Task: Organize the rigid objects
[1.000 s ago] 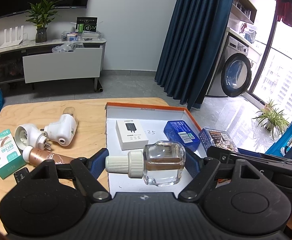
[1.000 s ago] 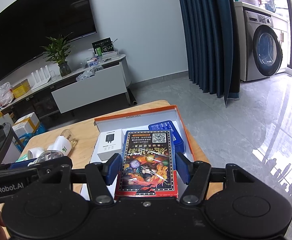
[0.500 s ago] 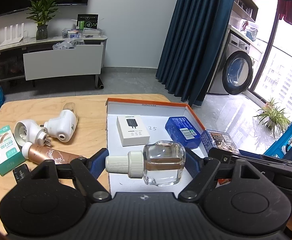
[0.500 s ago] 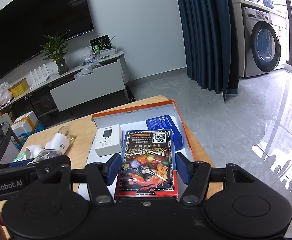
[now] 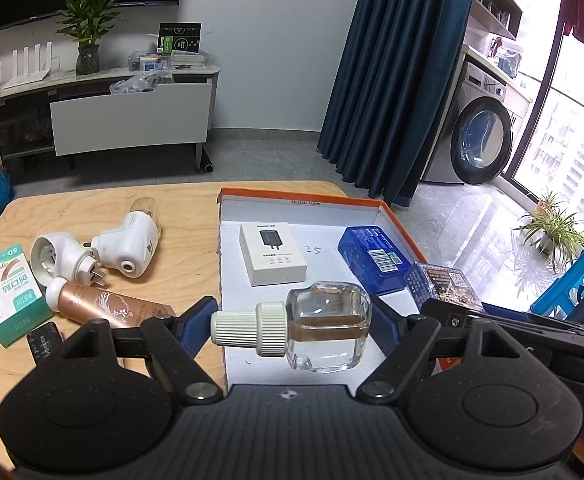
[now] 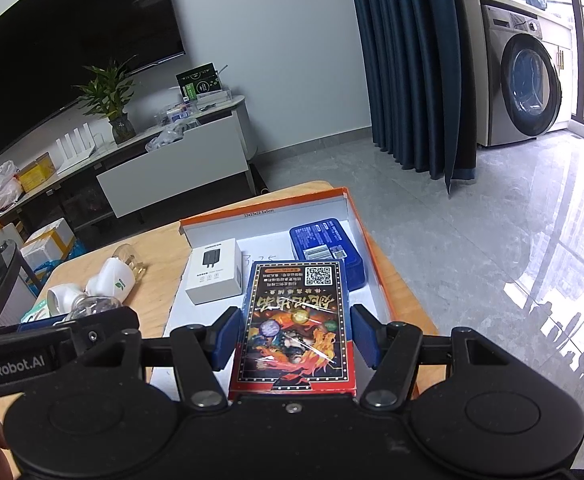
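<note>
My left gripper is shut on a clear glass bottle with a white ribbed cap, held sideways above the near part of the orange-edged white box. My right gripper is shut on a colourful card box above the same box's near right part. Inside the box lie a white charger carton and a blue case. The card box also shows in the left wrist view.
On the wooden table left of the box lie two white plug-in devices, a bronze tube, a green-white carton and a small black item. The table's right edge drops to the floor.
Both grippers have risen and drawn back slightly with their objects; the box and table items appear a little farther away. Nothing was let go.
</note>
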A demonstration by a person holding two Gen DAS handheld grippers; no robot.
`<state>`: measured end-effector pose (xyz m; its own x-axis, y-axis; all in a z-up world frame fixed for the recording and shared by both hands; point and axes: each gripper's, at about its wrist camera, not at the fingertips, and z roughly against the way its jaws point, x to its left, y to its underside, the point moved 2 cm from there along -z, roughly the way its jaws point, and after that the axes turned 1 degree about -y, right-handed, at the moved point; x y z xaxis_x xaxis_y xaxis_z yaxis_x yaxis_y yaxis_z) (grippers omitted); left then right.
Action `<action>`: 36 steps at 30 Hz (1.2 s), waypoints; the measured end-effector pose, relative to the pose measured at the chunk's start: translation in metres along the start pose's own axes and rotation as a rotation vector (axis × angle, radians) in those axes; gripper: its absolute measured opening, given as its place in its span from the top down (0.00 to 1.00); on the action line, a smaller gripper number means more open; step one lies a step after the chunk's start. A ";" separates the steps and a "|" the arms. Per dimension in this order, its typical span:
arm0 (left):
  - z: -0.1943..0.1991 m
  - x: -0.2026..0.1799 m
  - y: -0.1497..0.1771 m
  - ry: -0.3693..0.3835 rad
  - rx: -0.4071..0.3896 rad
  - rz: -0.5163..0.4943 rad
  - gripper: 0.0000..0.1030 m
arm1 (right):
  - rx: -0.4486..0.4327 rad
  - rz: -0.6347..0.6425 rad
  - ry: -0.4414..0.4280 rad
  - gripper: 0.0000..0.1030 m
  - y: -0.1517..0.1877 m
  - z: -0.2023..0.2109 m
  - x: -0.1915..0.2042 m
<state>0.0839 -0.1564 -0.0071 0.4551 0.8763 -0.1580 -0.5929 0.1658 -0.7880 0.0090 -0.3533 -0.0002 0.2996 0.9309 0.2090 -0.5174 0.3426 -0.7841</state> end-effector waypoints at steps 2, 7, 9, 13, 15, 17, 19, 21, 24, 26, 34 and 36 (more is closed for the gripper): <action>-0.001 0.000 0.000 0.000 0.001 0.000 0.21 | 0.003 0.000 0.002 0.30 0.000 -0.001 0.000; -0.002 0.001 0.001 0.006 0.005 0.004 0.21 | 0.009 -0.001 0.005 0.30 0.001 -0.003 -0.001; -0.003 0.000 0.002 0.007 0.006 0.003 0.21 | 0.011 -0.001 0.006 0.30 0.001 -0.004 -0.001; -0.004 0.001 0.002 0.006 0.009 0.006 0.21 | 0.019 0.001 0.008 0.30 0.003 -0.007 0.000; -0.003 0.002 0.002 0.005 0.010 0.008 0.21 | 0.022 0.004 0.007 0.30 0.002 -0.009 0.000; -0.003 0.002 0.002 0.005 0.011 0.008 0.21 | 0.023 0.005 0.006 0.30 0.002 -0.010 0.001; -0.004 0.002 0.001 0.005 0.013 0.008 0.21 | 0.024 0.006 0.005 0.30 0.001 -0.011 0.000; -0.004 0.003 0.002 0.006 0.013 0.008 0.21 | 0.025 0.007 0.005 0.30 0.002 -0.011 0.001; -0.004 0.003 0.002 0.006 0.012 0.008 0.21 | 0.027 0.008 0.006 0.30 0.003 -0.012 0.002; -0.004 0.004 0.002 0.005 0.012 0.010 0.21 | 0.030 0.008 0.006 0.30 0.003 -0.013 0.002; -0.006 0.005 0.003 0.006 0.015 0.011 0.21 | 0.037 0.009 0.008 0.30 0.003 -0.015 0.001; -0.006 0.006 0.003 0.006 0.015 0.011 0.21 | 0.039 0.008 0.008 0.30 0.004 -0.015 0.001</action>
<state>0.0888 -0.1538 -0.0141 0.4524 0.8754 -0.1703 -0.6078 0.1630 -0.7771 0.0196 -0.3535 -0.0118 0.3015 0.9326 0.1985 -0.5505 0.3402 -0.7623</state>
